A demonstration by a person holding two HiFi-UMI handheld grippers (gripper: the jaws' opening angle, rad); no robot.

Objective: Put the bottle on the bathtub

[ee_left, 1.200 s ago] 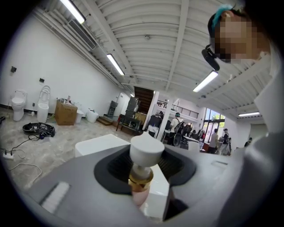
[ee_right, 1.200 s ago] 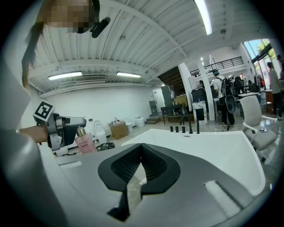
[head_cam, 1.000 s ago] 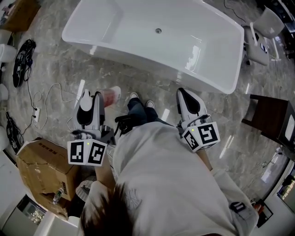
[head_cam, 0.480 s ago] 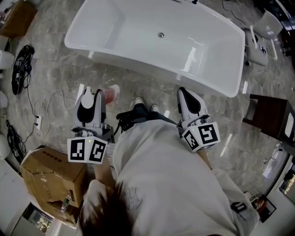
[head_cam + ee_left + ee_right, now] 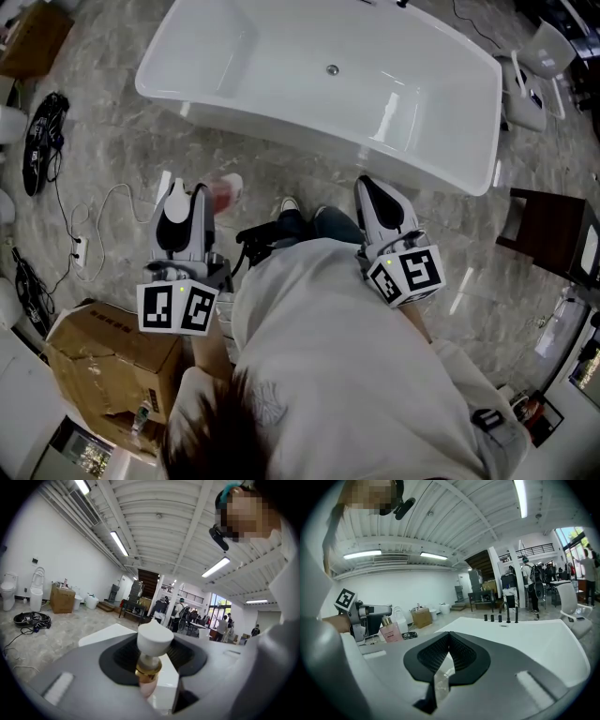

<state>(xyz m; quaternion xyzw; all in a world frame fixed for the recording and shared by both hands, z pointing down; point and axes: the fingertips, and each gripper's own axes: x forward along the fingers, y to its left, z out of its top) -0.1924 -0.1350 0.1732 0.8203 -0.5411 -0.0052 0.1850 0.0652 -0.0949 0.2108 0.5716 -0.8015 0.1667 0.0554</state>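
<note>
A pink bottle [image 5: 223, 193] with a gold collar and white cap [image 5: 154, 639] sits between the jaws of my left gripper [image 5: 192, 199], which is shut on it. The bottle is carried level, cap pointing ahead, over the marble floor short of the white bathtub [image 5: 427, 169]. From the right gripper view the bottle [image 5: 391, 632] shows upright in the left gripper [image 5: 370, 613]. My right gripper [image 5: 367, 187] hangs level beside the person's right side, shut with nothing in it [image 5: 449, 641]. The tub's near corner [image 5: 101, 634] lies just beyond the left jaws.
A cardboard box [image 5: 108, 361] stands at the lower left, with cables [image 5: 42, 131] on the floor. A dark wooden stand [image 5: 553, 234] and a white chair [image 5: 530, 84] are at the right. Black taps [image 5: 506, 616] rise on the tub's far rim. The person's shoes [image 5: 291, 204] face the tub.
The person has stepped toward the bathtub, and both grippers have come closer to it. The bottle stays gripped in the left jaws. The right jaws stay shut.
</note>
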